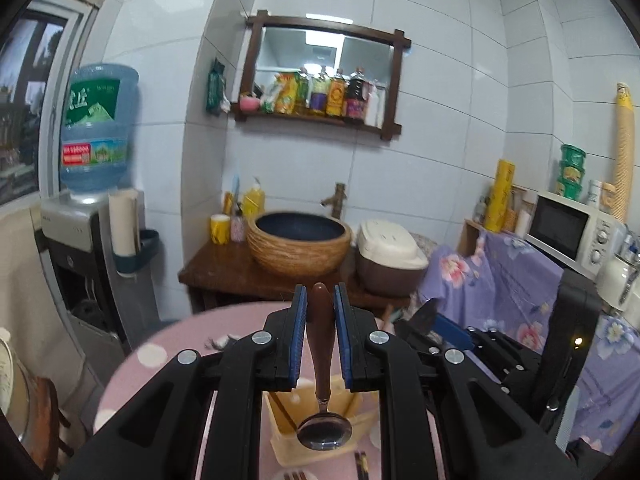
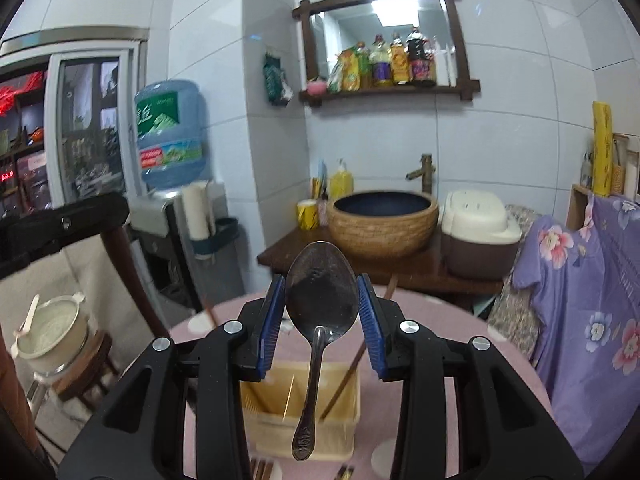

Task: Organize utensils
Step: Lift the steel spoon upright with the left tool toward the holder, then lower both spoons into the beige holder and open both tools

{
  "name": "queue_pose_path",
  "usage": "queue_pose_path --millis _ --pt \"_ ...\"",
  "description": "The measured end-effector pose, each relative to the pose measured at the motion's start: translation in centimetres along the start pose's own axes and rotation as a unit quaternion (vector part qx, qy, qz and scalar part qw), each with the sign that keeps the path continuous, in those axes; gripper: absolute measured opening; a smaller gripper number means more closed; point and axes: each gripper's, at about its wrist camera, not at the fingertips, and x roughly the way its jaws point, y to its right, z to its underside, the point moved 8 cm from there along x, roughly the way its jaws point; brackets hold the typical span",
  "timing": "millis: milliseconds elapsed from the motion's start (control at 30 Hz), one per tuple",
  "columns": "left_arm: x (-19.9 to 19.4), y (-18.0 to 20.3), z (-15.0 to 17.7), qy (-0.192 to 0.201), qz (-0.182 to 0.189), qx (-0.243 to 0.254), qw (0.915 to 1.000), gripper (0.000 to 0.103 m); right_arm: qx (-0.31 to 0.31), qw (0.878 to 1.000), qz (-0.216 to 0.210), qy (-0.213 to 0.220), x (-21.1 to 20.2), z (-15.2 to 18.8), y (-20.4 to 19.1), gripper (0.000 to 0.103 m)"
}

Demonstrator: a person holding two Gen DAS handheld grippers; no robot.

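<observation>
My left gripper point(image 1: 320, 300) is shut on the brown wooden handle of a spoon point(image 1: 321, 344), whose metal bowl hangs down toward the camera. Below it stands a beige utensil holder point(image 1: 288, 436) on the pink dotted table point(image 1: 160, 360). My right gripper point(image 2: 322, 296) is shut on the bowl of an all-metal spoon point(image 2: 322, 292); its handle dangles down over the same beige utensil holder point(image 2: 336, 436). Brown chopsticks point(image 2: 352, 368) lean in the holder's right compartment. The right gripper's body point(image 1: 500, 352) shows at the right of the left wrist view.
Beyond the pink table point(image 2: 440, 320) a wooden stand carries a woven basin point(image 2: 382, 222) and a rice cooker point(image 2: 480, 236). A water dispenser point(image 1: 92, 208) stands left. Purple floral cloth point(image 2: 592, 300) and a microwave point(image 1: 576, 232) are right. More chopsticks point(image 1: 362, 466) lie near the front edge.
</observation>
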Motion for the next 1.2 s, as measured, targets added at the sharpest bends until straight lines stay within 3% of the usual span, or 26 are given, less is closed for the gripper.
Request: queue_pose_path --millis 133,333,767,967,1200 --pt "3.0 -0.7 -0.5 -0.004 -0.025 0.0 0.9997 0.015 -0.002 1.0 0.025 0.011 3.0 -1.3 0.4 0.037" --pt "5.8 -1.9 2.8 -0.028 -0.036 -0.012 0.9989 0.015 0.0 0.999 0.045 0.002 5.6 1.7 1.1 0.037" --pt "6.9 -2.0 8.6 -0.079 -0.029 -0.015 0.9963 0.015 -0.014 0.998 0.053 -0.031 5.3 8.6 1.0 0.037" --pt "7.8 -2.3 11.2 -0.105 -0.03 -0.02 0.9938 0.015 -0.018 0.997 0.049 -0.056 5.5 11.0 1.0 0.037" --pt "8.4 -2.6 13.1 -0.121 -0.032 -0.025 0.9918 0.015 -0.039 0.997 0.046 -0.055 5.1 12.4 0.4 0.037"
